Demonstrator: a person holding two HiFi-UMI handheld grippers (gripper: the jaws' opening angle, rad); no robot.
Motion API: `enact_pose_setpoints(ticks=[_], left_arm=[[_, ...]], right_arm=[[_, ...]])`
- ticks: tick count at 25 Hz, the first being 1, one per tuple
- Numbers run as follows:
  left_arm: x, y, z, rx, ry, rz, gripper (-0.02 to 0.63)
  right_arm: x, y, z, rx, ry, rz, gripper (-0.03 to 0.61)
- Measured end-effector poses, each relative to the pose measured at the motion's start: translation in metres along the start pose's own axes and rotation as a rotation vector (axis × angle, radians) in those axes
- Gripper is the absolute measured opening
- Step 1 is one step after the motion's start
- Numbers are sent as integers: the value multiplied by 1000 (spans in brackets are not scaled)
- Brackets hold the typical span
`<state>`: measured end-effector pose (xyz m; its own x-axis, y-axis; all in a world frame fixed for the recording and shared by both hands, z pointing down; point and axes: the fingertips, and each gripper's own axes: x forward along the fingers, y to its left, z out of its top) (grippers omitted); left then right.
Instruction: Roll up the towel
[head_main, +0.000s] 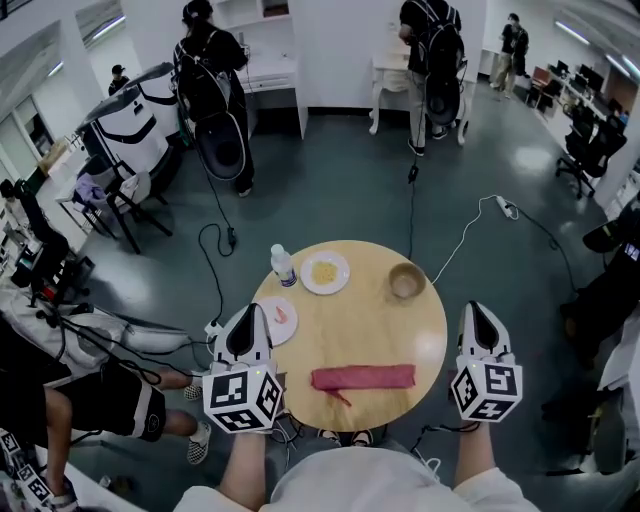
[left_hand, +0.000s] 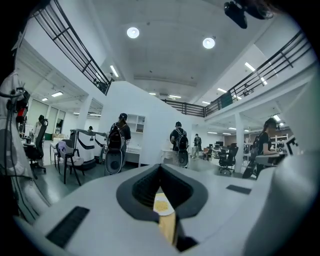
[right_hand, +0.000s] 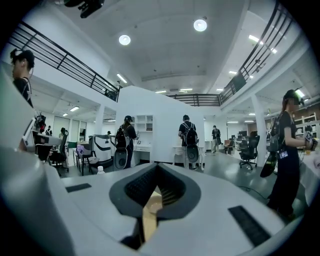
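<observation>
Towel (head_main: 363, 377) on table (head_main: 380, 330); bottle (head_main: 284, 266), plate (head_main: 325, 271), bowl (head_main: 407, 281) beyond; left gripper (head_main: 252, 312), right gripper (head_main: 477, 309) clenched, empty.

Along the table's (head_main: 400, 345) far edge stand a bottle (head_main: 284, 266), a plate of yellow food (head_main: 325, 272) and a bowl (head_main: 407, 281). A second plate (head_main: 281, 319) lies at its left edge.

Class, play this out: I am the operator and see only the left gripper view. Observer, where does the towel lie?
Observer: The red towel lies as a long strip on the round wooden table, near the person's edge.
Operator: Is anything held on the right?
Observer: No, the right gripper is shut and empty, beside the table's right edge.
Operator: What stands at the far side?
Observer: A bowl, right of the plate of yellow food that you see.
</observation>
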<state>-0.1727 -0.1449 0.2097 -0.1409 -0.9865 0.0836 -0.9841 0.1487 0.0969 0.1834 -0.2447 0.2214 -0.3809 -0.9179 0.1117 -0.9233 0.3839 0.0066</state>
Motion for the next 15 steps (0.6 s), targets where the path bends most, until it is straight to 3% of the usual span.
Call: enact_pose_setpoints(ticks=[15], left_arm=[[5, -6, -15, -11, 30, -49, 3]], right_arm=[[-10, 0, 4, 16, 6, -9, -2]])
